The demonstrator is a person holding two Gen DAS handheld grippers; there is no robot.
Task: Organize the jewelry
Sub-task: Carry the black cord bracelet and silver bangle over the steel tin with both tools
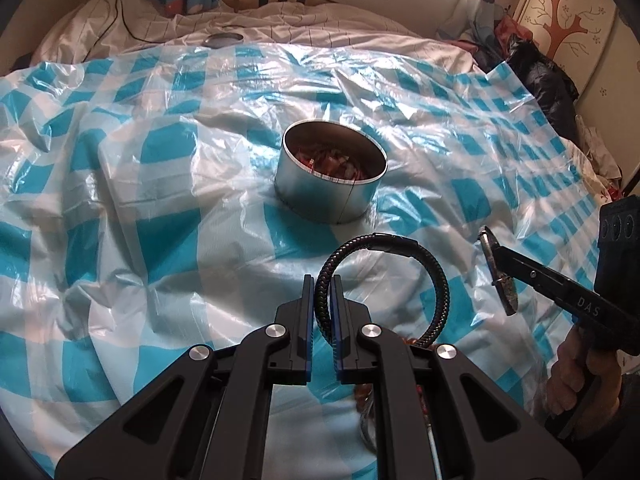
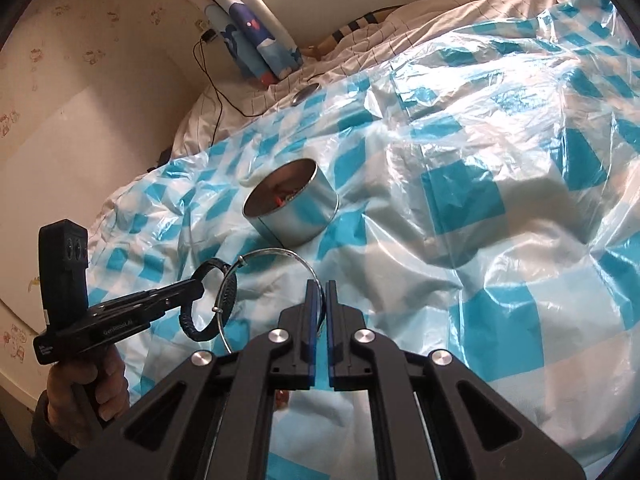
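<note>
My left gripper [image 1: 322,286] is shut on a black braided bracelet [image 1: 400,245], held upright above the bed; it also shows in the right wrist view [image 2: 212,268]. My right gripper [image 2: 321,292] is shut on a thin silver bangle [image 2: 276,253], which shows edge-on in the left wrist view [image 1: 498,276]. A round silver tin [image 1: 332,172] stands open ahead of both grippers, with red and orange pieces inside; it also shows in the right wrist view [image 2: 292,208]. Both grippers hang short of the tin.
A crinkled blue and white checked plastic sheet [image 1: 140,220] covers the bed. A round metal lid [image 1: 222,40] lies at the far edge by a black cable. More jewelry [image 1: 366,396] lies under my left gripper. Dark clothes [image 1: 548,80] pile at the right.
</note>
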